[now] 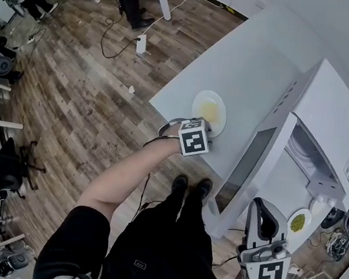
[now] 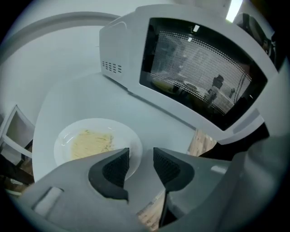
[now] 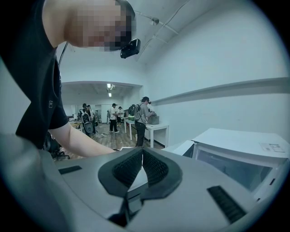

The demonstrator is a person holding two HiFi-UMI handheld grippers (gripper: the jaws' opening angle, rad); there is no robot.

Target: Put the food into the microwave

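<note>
Left gripper (image 2: 141,156): jaws partly open with a narrow gap; nothing gripped; it hangs low over the white table (image 2: 86,93) at the table's near edge. Plate (image 2: 127,139) lies on the table just ahead of this gripper and a little to its left; the plate's near rim shows in the gap beyond the left pad, and I cannot tell whether it touches; yellow food (image 2: 89,143) sits heaped on the plate. Microwave (image 2: 121,50) stands ahead and to the right of the left gripper; its door (image 2: 204,77) is swung open toward the gripper, mesh window facing it. Right gripper (image 3: 142,153): pad tips pressed together, empty; held up off the table, well apart from the plate, with the microwave to its right. Head view: a small plate (image 1: 293,216) of green food (image 1: 299,223) just beyond the right gripper.
</note>
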